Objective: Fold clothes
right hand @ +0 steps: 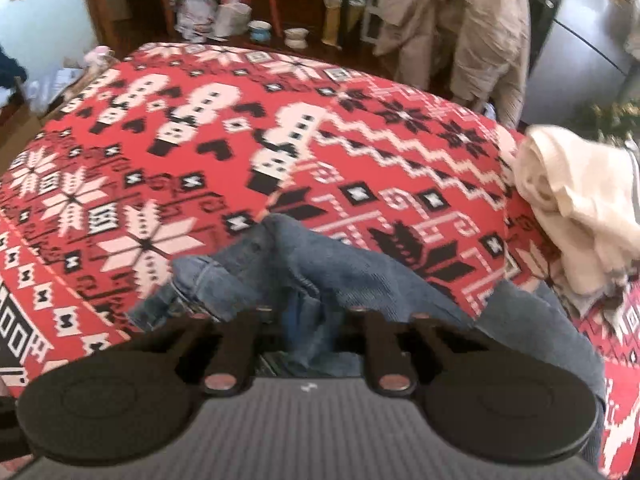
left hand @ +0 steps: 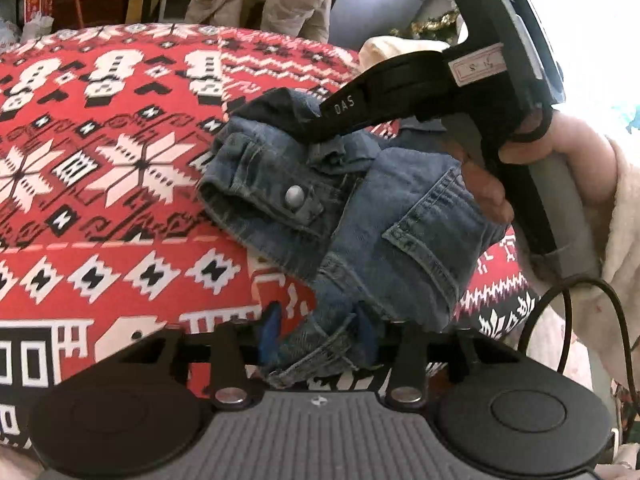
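Two claws, both on one denim jacket (left hand: 360, 216) bunched above the red patterned surface (left hand: 120, 208). Left claw (left hand: 316, 332) pinched narrow on a hem; right claw (right hand: 308, 320) clamped on denim folds. Cream cloth (right hand: 576, 208) lying well apart at the surface's right edge.

I see a faded blue denim jacket (left hand: 400, 216) with paler stitching and a dull silver snap button (left hand: 295, 196). Under it lies a red knitted-look tablecloth (right hand: 360, 128) patterned with white snowflakes, zigzags and black-and-white snowmen (pixel-style). A cream fleecy garment (right hand: 576, 200) sits at its edge.
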A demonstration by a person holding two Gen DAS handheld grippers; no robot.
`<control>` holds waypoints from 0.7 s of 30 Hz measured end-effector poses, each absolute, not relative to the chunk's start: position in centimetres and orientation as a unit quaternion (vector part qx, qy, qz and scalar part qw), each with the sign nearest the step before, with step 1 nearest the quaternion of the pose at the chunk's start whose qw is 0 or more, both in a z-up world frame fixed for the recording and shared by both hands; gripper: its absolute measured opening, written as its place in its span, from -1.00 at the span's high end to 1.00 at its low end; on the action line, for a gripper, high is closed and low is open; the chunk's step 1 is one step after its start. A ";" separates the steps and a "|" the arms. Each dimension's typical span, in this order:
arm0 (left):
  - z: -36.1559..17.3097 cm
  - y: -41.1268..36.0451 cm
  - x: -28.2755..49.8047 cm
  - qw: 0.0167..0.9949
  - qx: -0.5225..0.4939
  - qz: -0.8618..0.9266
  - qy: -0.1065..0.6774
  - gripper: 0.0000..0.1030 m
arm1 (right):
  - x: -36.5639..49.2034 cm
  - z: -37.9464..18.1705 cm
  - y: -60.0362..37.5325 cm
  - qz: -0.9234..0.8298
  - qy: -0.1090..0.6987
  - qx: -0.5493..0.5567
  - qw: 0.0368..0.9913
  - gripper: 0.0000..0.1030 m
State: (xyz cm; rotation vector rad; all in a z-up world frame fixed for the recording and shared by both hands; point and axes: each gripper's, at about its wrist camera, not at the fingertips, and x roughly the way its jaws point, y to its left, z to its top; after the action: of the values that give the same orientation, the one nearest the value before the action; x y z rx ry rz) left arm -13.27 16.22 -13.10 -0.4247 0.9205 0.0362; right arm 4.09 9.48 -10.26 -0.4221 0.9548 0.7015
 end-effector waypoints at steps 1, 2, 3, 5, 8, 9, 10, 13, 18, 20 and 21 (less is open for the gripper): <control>-13.0 16.0 -13.2 0.877 -0.200 0.020 0.437 0.53 | 4.2 -10.0 9.0 0.325 0.443 -0.192 0.813 0.84; -12.8 15.9 -13.2 0.878 -0.195 0.025 0.436 0.54 | 4.3 -9.6 8.5 0.320 0.438 -0.188 0.818 0.86; -12.5 15.9 -13.2 0.879 -0.195 0.030 0.433 0.58 | 4.5 -9.2 8.0 0.316 0.434 -0.184 0.824 0.86; -11.7 16.1 -13.3 0.882 -0.198 0.040 0.425 0.60 | 4.7 -8.3 6.9 0.306 0.424 -0.176 0.834 0.87; -10.1 16.9 -13.6 0.889 -0.205 0.057 0.405 0.63 | 5.3 -6.6 5.0 0.299 0.416 -0.152 0.845 0.88; -9.4 17.4 -13.7 0.892 -0.208 0.064 0.397 0.64 | 5.5 -5.7 4.1 0.296 0.412 -0.142 0.850 0.88; -8.8 17.7 -13.6 0.893 -0.210 0.069 0.391 0.64 | 5.7 -4.9 3.3 0.291 0.405 -0.133 0.857 0.89; -7.2 18.5 -13.2 0.898 -0.212 0.083 0.376 0.66 | 6.1 -2.4 0.6 0.279 0.385 -0.105 0.874 0.90; -4.5 19.4 -12.5 0.909 -0.204 0.099 0.349 0.73 | 6.0 1.2 -4.4 0.262 0.357 -0.044 0.896 0.90; -3.4 19.7 -12.2 0.913 -0.200 0.106 0.338 0.74 | 5.6 2.6 -6.3 0.256 0.341 -0.027 0.904 0.91; -2.8 19.9 -12.1 0.915 -0.198 0.109 0.333 0.74 | 5.3 3.4 -7.2 0.253 0.334 -0.019 0.908 0.91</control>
State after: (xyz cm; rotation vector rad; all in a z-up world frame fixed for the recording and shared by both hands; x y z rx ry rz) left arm -12.08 19.92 -2.83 -0.4082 0.6848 0.2246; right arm 5.33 -7.18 3.37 -0.0388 0.6885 0.5214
